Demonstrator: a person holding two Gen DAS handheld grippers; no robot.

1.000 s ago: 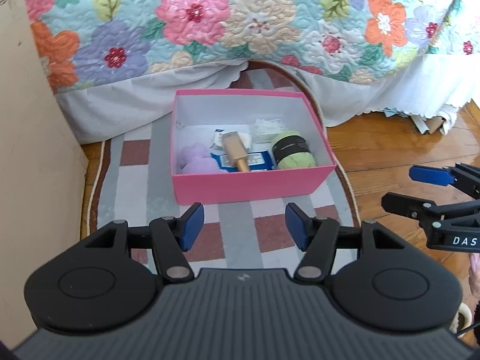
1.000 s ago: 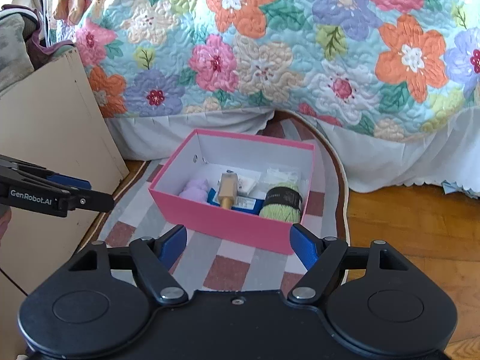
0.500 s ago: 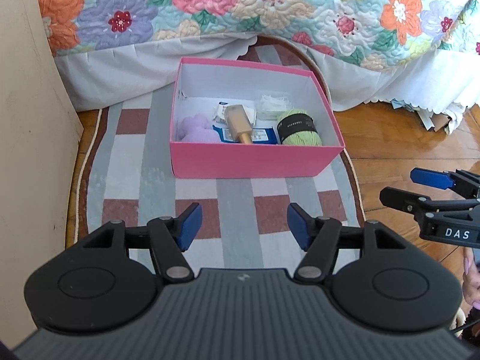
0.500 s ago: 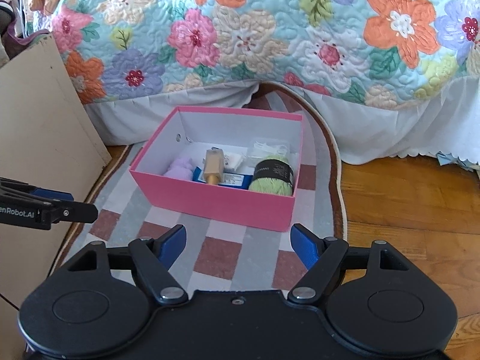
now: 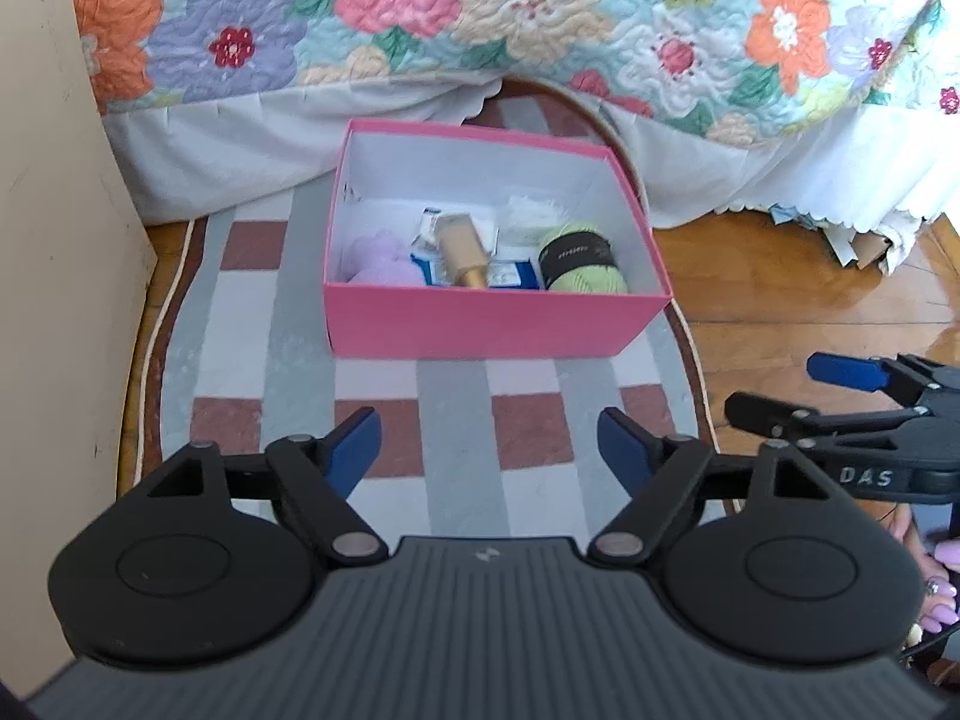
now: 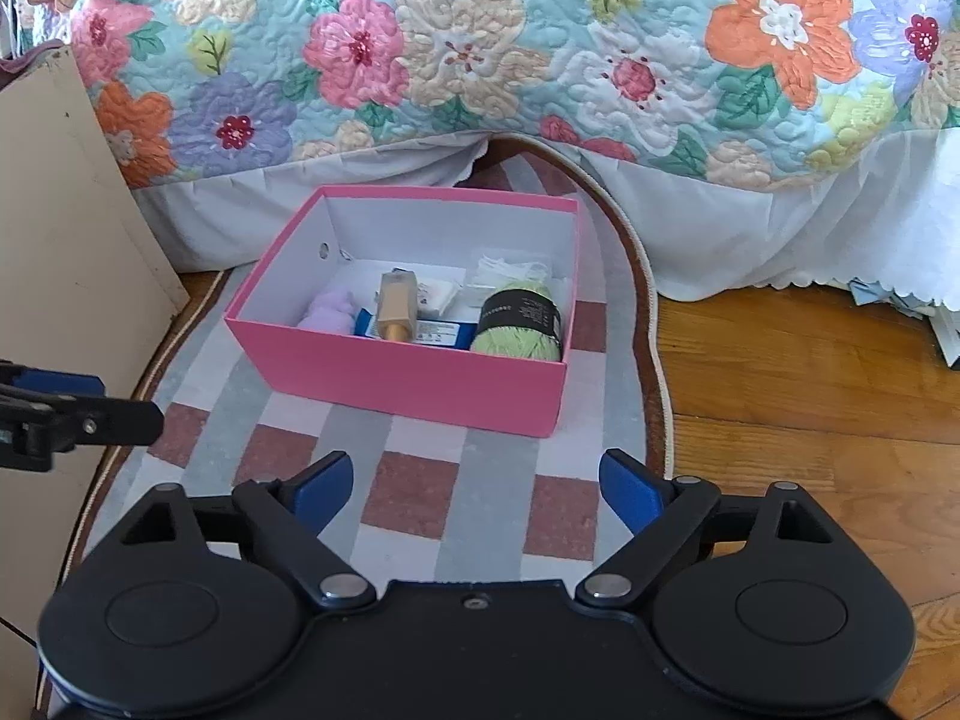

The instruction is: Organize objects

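Both views now sit lower toward the pink box (image 5: 480, 324), both grippers' jaws opening, nothing between; green yarn (image 5: 585, 267) soft, light, grip mid-band

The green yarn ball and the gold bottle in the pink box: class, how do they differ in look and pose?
The green yarn ball is soft, rounded and wrapped by a black band; the gold bottle is hard, straight-sided and plain. The yarn ball sits at the box's right end; the bottle lies nearer the middle, on a blue packet. Both lie inside the pink box.

floral quilt (image 6: 480, 60) hangs over checked rug (image 6: 420, 492); wooden floor (image 6: 810, 372) beside
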